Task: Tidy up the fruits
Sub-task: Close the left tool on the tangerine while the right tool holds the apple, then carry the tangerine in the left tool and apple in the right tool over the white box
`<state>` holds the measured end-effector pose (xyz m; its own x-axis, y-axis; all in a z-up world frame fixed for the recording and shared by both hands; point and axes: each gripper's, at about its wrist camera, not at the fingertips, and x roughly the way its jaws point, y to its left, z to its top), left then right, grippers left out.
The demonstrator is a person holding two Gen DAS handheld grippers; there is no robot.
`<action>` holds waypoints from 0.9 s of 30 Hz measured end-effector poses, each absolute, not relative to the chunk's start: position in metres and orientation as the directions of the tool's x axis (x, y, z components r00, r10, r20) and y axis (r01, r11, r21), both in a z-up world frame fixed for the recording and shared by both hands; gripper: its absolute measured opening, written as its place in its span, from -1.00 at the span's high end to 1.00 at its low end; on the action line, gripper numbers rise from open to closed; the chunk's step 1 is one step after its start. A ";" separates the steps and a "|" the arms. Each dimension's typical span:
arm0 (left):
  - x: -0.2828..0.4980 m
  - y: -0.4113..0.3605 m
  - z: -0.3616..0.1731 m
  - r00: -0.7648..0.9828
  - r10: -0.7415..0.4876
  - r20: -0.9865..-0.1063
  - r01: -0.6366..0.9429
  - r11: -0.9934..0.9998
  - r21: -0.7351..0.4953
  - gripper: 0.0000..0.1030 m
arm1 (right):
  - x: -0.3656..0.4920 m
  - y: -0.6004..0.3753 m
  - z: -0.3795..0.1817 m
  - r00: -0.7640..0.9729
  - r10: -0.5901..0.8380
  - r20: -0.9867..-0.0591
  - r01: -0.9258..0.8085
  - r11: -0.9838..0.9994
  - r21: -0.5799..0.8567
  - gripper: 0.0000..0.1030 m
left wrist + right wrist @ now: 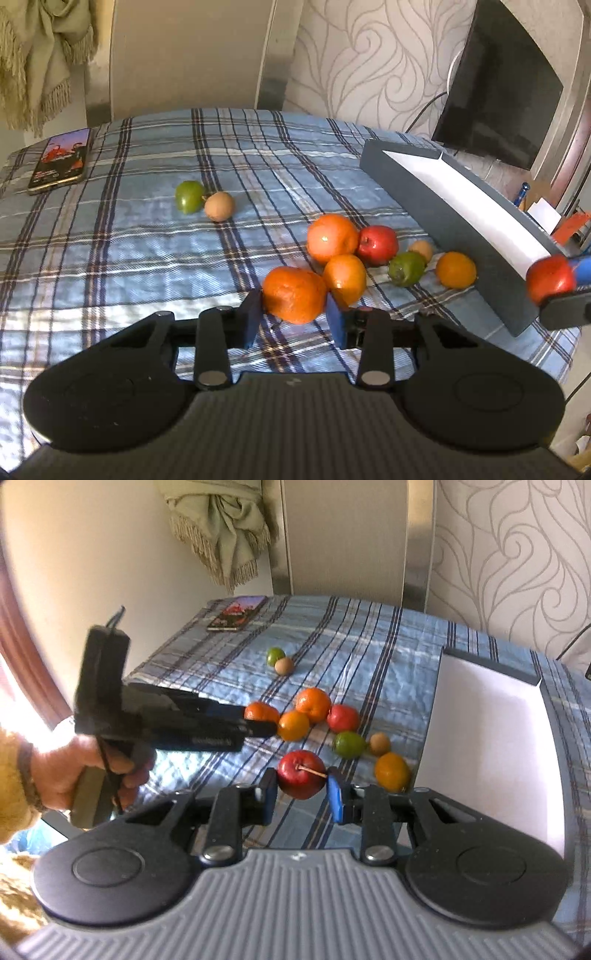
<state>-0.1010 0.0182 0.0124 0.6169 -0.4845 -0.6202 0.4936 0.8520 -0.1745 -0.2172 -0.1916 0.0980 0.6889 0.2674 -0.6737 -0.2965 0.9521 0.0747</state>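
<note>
The left gripper is clamped on an orange; the right gripper grips a red apple, lifted beside the grey tray at the table's right edge. On the plaid cloth lie three more oranges, one apple, two limes, two brown fruits. Left half is open. The phone's writing is unreadable.

Each black tool has blue pads, silver screws, a ribbed grey body; mustard sleeve.

Left tongs closed around fruit, right tongs gripping, raised
</note>
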 end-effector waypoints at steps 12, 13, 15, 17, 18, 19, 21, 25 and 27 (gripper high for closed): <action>-0.119 0.026 0.022 0.657 -0.452 -0.604 0.440 0.880 -0.180 0.25 | -0.216 -0.200 0.106 0.704 0.296 -0.645 -0.344 0.937 0.055 0.38; -0.123 0.028 0.024 0.659 -0.451 -0.601 0.439 0.880 -0.180 0.25 | -0.216 -0.200 0.106 0.702 0.301 -0.645 -0.348 0.936 0.057 0.38; -0.131 0.032 0.030 0.665 -0.449 -0.597 0.438 0.882 -0.174 0.25 | -0.215 -0.199 0.105 0.698 0.308 -0.646 -0.358 0.932 0.058 0.38; -0.140 0.035 0.037 0.667 -0.449 -0.595 0.439 0.882 -0.173 0.25 | -0.214 -0.197 0.105 0.693 0.320 -0.646 -0.369 0.927 0.063 0.38; -0.144 0.037 0.041 0.667 -0.450 -0.593 0.440 0.881 -0.174 0.25 | -0.214 -0.197 0.104 0.691 0.325 -0.646 -0.373 0.925 0.066 0.38; -0.147 0.037 0.044 0.668 -0.452 -0.591 0.441 0.880 -0.174 0.25 | -0.214 -0.196 0.104 0.687 0.330 -0.647 -0.377 0.923 0.070 0.38; -0.154 0.037 0.052 0.673 -0.456 -0.583 0.444 0.879 -0.175 0.25 | -0.212 -0.195 0.103 0.680 0.339 -0.650 -0.384 0.920 0.078 0.38; -0.159 0.033 0.065 0.676 -0.466 -0.571 0.452 0.874 -0.179 0.25 | -0.212 -0.192 0.102 0.673 0.356 -0.649 -0.395 0.914 0.092 0.38; -0.160 0.030 0.071 0.677 -0.472 -0.565 0.462 0.870 -0.174 0.25 | -0.212 -0.192 0.102 0.672 0.363 -0.646 -0.399 0.912 0.098 0.38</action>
